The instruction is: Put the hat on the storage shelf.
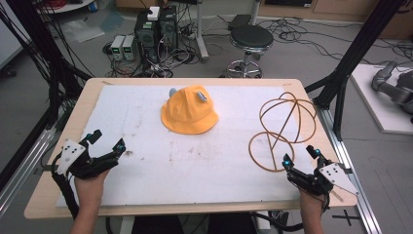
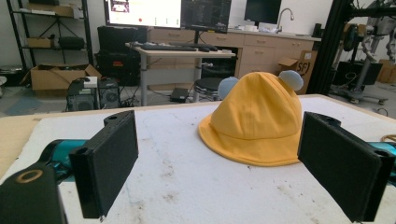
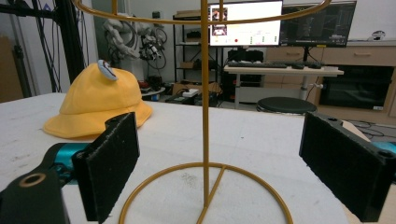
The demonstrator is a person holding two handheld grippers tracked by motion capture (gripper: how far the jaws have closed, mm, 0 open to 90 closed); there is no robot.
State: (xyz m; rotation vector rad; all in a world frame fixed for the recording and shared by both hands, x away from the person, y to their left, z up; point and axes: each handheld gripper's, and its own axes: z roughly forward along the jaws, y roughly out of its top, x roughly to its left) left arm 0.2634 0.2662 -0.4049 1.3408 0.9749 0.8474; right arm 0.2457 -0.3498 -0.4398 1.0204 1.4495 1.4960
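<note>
A yellow bucket hat (image 1: 189, 111) with two small grey ears lies brim down on the white mat (image 1: 146, 165), toward the back centre; it also sits ahead of the jaws as the hat (image 2: 257, 121) and off to the left as the hat (image 3: 95, 102). A gold wire stand (image 1: 280, 129) with a ring base and an upright rod stands at the right, its rod (image 3: 204, 107) straight ahead between the right jaws. My left gripper (image 1: 106, 141) rests open at the front left, nothing between its jaws. My right gripper (image 1: 301, 156) is open at the front right, just short of the stand's base ring.
The mat covers most of a wooden table (image 1: 302, 85). Behind the table are a black stool (image 1: 251, 39), computer boxes (image 1: 156, 29) and loose cables on the floor. Black frame posts (image 1: 360, 44) rise at both sides. Bare mat lies between the two grippers.
</note>
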